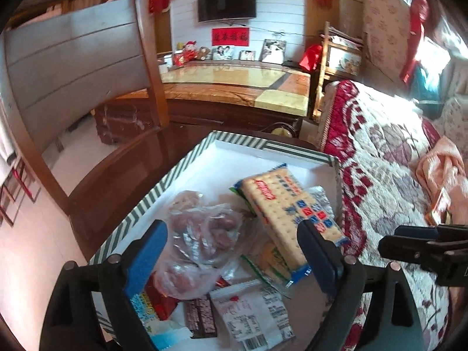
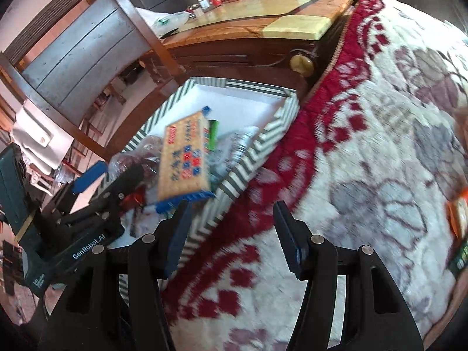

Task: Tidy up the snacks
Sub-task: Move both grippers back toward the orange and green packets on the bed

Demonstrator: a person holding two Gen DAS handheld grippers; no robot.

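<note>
Surroundings: a wooden chair [image 1: 87,67] fills the upper left of the left wrist view; a marble-topped cabinet [image 1: 234,84] runs across upper centre. A red-and-cream floral blanket [image 1: 389,175] covers the right side of both views. An orange packet [image 2: 459,213] lies on the blanket at the right edge of the right wrist view, blurred. The striped box [image 1: 163,184] sits at lower centre, just beside the blanket edge.

Left gripper [image 1: 234,256]: jaws wide apart above the box contents, nothing pressed between the blue pads; its right finger overlaps the near end of the cracker packet in the picture, contact cannot be told. Right gripper [image 2: 231,239]: jaws partly open, empty, over the blanket, its left finger in front of the box's striped wall.

Cracker packet [image 1: 289,213]: long, yellow with blue ends and a red-blue checker print, lying tilted atop the other snacks in the box. Beside it, a clear bag of reddish pieces [image 1: 199,234]; white and dark wrappers [image 1: 248,316] at the near end.
</note>
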